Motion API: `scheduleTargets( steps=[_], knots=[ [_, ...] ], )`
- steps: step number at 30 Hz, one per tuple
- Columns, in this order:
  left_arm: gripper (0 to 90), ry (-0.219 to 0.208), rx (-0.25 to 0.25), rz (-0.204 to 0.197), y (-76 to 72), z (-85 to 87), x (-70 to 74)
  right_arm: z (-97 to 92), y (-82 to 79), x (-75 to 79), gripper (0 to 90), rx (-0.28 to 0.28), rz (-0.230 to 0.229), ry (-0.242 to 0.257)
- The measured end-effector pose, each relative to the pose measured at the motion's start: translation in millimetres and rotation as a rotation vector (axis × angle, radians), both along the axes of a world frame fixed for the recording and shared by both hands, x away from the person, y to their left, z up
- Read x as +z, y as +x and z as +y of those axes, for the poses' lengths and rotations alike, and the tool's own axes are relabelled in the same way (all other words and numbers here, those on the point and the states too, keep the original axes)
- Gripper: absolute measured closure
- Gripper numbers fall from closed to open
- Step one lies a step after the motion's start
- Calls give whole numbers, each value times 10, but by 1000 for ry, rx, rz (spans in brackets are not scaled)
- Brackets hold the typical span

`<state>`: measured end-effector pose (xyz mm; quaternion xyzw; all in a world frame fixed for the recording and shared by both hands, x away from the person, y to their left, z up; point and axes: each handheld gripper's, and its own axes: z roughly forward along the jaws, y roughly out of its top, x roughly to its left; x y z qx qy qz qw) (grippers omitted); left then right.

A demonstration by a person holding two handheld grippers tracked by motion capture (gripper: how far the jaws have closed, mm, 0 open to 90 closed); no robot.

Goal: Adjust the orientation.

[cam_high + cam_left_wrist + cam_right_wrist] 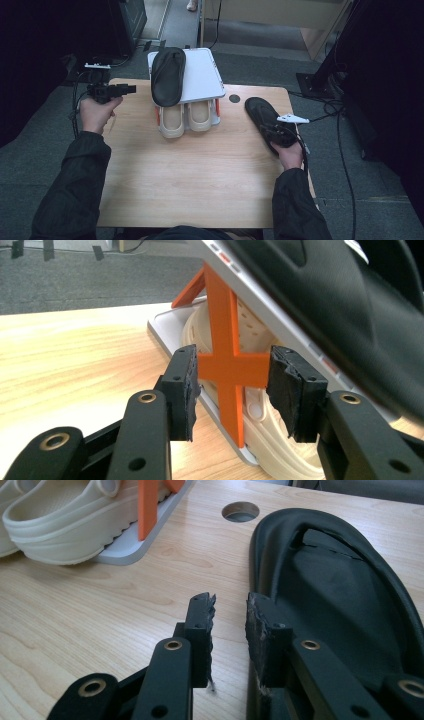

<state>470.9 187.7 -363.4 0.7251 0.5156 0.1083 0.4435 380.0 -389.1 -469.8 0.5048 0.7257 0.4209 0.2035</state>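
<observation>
Right gripper (230,605) jaws straddling black rubbery sandal's (340,595) rim near table edge (300,150), not yet pinching, left gripper (235,385) spread around orange rack strut (227,360), bare woodgrain between.

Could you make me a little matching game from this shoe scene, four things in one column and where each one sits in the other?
Things:
1. black shoe on top
2. pair of cream clogs
3. black shoe by the right gripper
4. round hole in the wooden table

Places:
A. lower level of the white rack, under its shelf
B. lying on the tabletop, right of the rack
C. between the rack and the shoe on the tabletop
D. upper shelf of the rack

Pairs: 1-D, 2-A, 3-B, 4-C
</observation>
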Motion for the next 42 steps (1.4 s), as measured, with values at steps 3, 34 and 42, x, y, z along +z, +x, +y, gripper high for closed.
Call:
scheduleTargets(
  steps=[3, 34, 42],
  knots=[
    [555, 0, 0, 8, -39, 18, -81, -49, 31, -3, 741, -14, 0, -10],
    [546, -17, -61, 23, -371, -74, -610, 47, 109, -187, 765, 9, 77, -95],
    [546, -25, -68, 30, -392, -77, -642, 242, 104, -182, 745, 55, 82, -76]
  ],
)
